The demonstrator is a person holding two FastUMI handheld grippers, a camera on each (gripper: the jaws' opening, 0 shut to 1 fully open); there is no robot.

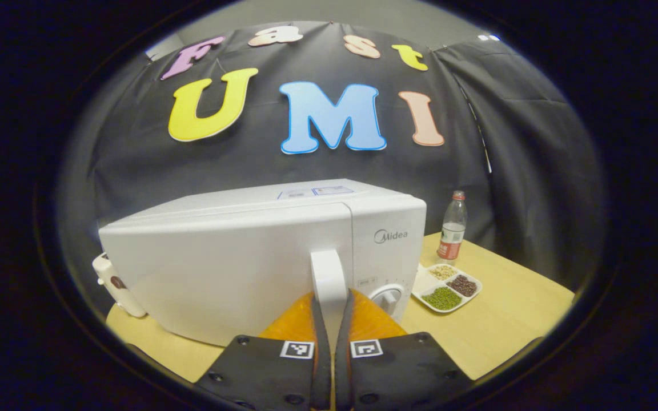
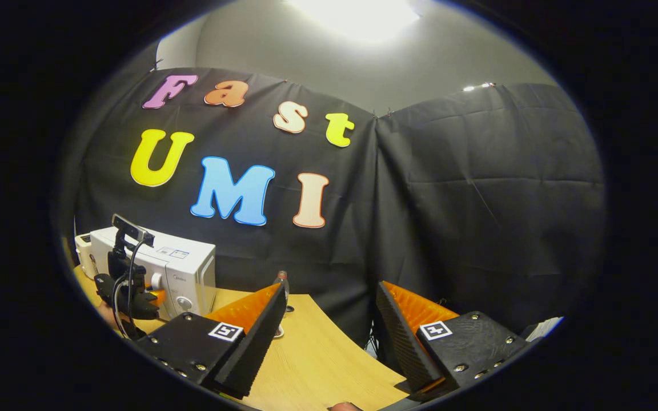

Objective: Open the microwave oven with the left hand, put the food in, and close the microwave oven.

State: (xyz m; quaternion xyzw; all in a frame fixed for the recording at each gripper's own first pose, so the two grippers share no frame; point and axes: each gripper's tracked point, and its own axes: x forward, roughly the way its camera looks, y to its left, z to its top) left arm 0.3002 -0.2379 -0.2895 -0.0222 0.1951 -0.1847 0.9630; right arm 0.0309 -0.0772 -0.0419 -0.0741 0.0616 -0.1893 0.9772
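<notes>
Tray (image 1: 421, 283) holds three grain heaps; left tongs (image 1: 329, 305) clamp microwave handle (image 1: 327, 274).

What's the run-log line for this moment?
left claw: shut on door handle | microwave: closed | right claw: open, idle | food tray: on table

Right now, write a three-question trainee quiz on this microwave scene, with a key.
1. True or false: the left hand-held gripper grips the microwave door handle.
2. The divided snack tray sits: A) left of the microwave, B) right of it, C) on top?
3. Fill in: the right hand-held gripper is ___.

Key: 1 true; 2 B, in the left gripper view; 3 open.
</notes>
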